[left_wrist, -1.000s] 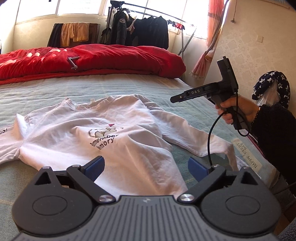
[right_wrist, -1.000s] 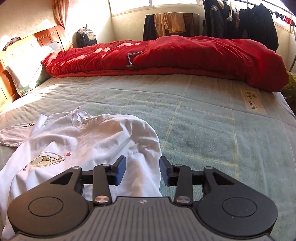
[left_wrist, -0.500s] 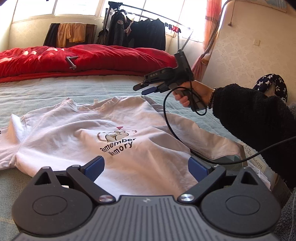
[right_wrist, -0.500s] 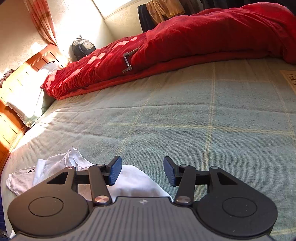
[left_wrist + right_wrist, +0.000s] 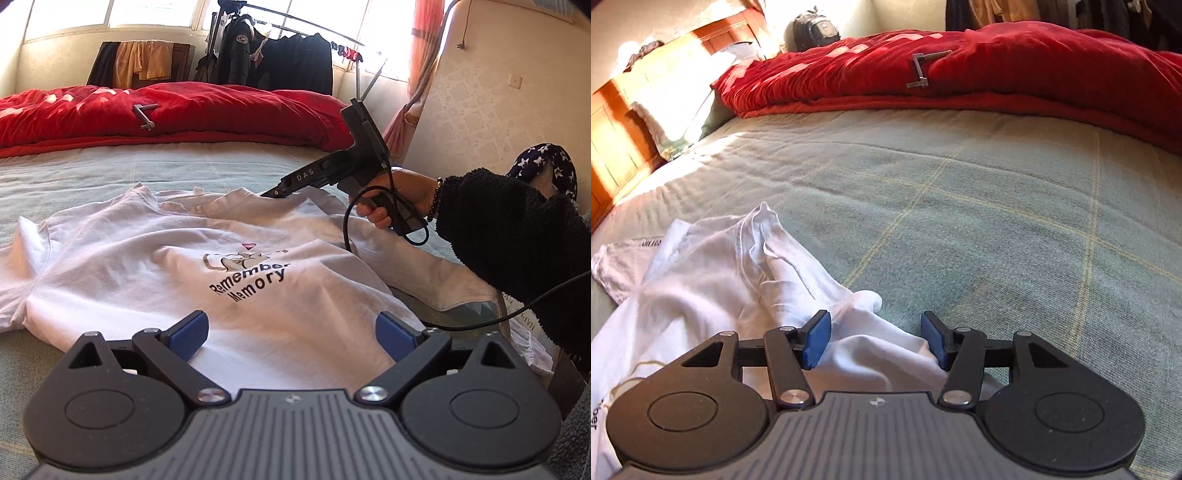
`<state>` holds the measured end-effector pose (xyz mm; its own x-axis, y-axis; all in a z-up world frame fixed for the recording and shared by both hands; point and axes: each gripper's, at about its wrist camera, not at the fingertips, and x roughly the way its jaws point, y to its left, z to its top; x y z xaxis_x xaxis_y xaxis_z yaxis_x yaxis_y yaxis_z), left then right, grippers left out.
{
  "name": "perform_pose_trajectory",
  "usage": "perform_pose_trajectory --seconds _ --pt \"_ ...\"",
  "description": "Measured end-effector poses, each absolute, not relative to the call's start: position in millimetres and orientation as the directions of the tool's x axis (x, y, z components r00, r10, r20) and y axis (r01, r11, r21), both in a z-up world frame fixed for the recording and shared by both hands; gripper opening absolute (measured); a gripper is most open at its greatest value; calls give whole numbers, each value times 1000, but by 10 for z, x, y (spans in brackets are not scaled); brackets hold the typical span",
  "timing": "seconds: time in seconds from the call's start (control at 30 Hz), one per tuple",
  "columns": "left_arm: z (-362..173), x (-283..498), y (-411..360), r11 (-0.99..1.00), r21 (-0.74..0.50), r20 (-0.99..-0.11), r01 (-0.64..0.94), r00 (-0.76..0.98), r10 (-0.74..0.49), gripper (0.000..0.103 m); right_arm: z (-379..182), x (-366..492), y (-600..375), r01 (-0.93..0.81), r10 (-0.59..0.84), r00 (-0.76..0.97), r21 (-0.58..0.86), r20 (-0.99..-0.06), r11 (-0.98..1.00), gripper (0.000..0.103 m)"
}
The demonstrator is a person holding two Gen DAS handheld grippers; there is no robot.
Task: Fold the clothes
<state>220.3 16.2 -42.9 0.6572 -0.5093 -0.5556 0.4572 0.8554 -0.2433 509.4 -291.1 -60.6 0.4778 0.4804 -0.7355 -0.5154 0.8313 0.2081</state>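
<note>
Two tools work over one white cotton T-shirt [image 5: 177, 266] printed "Remember Memory", lying face-up on the green checked bed [image 5: 997, 206]. We judge it light, limp and quick to bunch, best taken at shoulder seam or hem. Our right tool [image 5: 875, 338], jaws just widened, tilts down astride the shoulder fold, ungripped; our left tool [image 5: 291, 334] hovers wide over the hem.

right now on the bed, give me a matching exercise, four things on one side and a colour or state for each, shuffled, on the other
Things:
1. t-shirt
2. quilt
3. left gripper
4. bed cover

Colour or state:
A. green with pale check lines
B. white, spread flat, print facing up
C. red, bunched along the far side
D. open, above the shirt's hem

Pairs: 1-B, 2-C, 3-D, 4-A
</note>
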Motion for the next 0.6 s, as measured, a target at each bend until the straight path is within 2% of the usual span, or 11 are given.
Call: perform_pose_trajectory --seconds 0.13,0.2,0.27,0.33,0.4,0.5,0.6 --pt "-447 2188 172 862 -238 -557 448 664 -499 97 -545 4881 -2780 -588 438 491 84 -753 804 57" --pt "-453 2179 179 863 -237 -556 446 666 -497 97 -505 4804 -2729 -615 422 503 30 -755 788 52" --pt "-463 2176 183 864 -236 -556 445 667 -495 97 -475 4743 -2679 -644 414 498 -5 -762 765 44" --pt "-473 2177 188 866 -233 -558 442 669 -491 97 -434 4683 -2629 -652 392 528 -64 -754 756 23" --pt "-478 2174 189 867 -230 -557 442 671 -490 97 -389 4649 -2582 -625 346 583 -134 -735 769 13" --pt "-481 2165 194 867 -229 -554 442 674 -489 97 -304 4646 -2532 -570 281 668 -231 -690 789 11" --pt "-483 2162 208 868 -229 -551 441 676 -489 97 -239 4769 -2515 -509 237 721 -267 -651 818 11"
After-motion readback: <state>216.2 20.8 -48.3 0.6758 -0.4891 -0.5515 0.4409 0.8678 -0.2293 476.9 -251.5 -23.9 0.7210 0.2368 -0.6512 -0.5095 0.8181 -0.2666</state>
